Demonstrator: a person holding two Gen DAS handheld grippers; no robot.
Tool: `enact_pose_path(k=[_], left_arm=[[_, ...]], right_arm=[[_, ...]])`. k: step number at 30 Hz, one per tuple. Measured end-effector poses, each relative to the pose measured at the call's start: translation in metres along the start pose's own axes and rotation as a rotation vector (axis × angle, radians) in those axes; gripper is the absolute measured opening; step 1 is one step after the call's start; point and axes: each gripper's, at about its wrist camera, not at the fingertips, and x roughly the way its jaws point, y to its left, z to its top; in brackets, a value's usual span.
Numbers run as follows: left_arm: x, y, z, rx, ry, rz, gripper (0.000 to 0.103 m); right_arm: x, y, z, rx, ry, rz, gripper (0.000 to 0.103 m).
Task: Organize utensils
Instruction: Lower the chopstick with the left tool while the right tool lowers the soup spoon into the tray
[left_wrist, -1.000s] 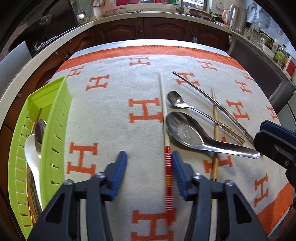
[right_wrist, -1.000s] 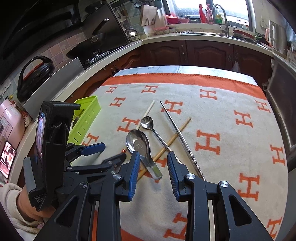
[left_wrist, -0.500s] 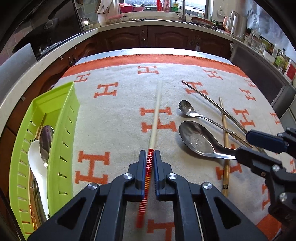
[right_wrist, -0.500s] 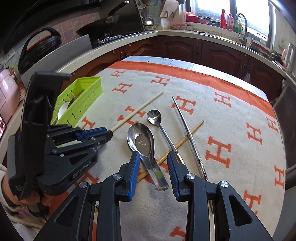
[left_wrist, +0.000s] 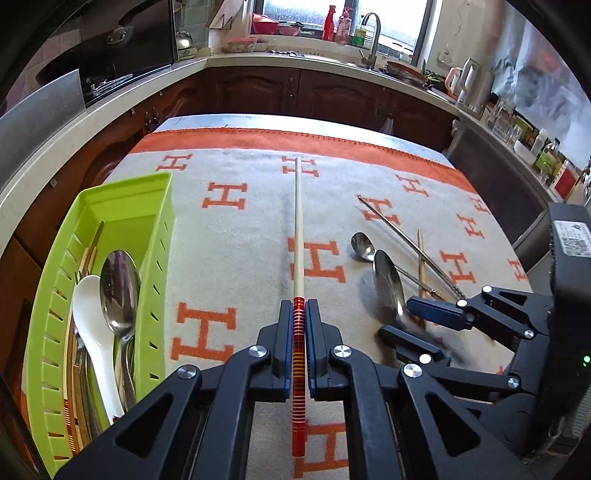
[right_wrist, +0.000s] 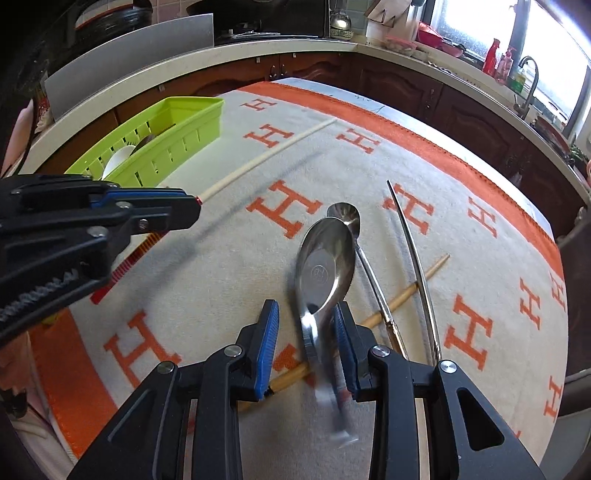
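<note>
Your left hand-held gripper (left_wrist: 298, 314) is pinching one pale chopstick (left_wrist: 297, 229) at its red-and-orange banded end, blue pads pressed flat on either side; the smooth round shaft runs straight ahead above the blanket (left_wrist: 236, 236), casting a shadow on it. Your right hand-held gripper (right_wrist: 306, 343) stands spread, with the handle of the big steel spoon (right_wrist: 325, 266) between its pads, close to the right one; the handle's end is blurred, and you cannot tell whether it touches.

Four loose utensils lie on the fuzzy cream blanket with its orange H marks, which covers the worktop: that broad, glossy big steel spoon, one slim small spoon (right_wrist: 345, 216) just beyond it, one thin metal chopstick (right_wrist: 413, 251), and one brown wooden chopstick (right_wrist: 406, 293) crossing under the others.

The single lime-green slotted plastic basket (left_wrist: 155, 236) sits at the left. Inside you can count one white ceramic spoon (left_wrist: 92, 325) and one polished metal spoon (left_wrist: 120, 288), plus a few sticks along the far wall.
</note>
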Motion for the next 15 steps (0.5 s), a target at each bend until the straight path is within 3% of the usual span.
enact_pose_path(k=[7,9,15], left_arm=[[-0.004,0.007,-0.001,-0.028,0.004,-0.021,0.004],[-0.007,0.008,0.0,-0.031,-0.003,-0.021,0.003],[-0.02,0.01,0.004,-0.032,-0.035,-0.022,0.003]], right_arm=[[0.003,-0.025,0.007,0.124,0.005,0.071,0.014],[-0.002,-0.03,0.01,0.155,-0.014,0.096,0.001],[-0.014,-0.044,0.008,0.25,-0.038,0.135,0.001]])
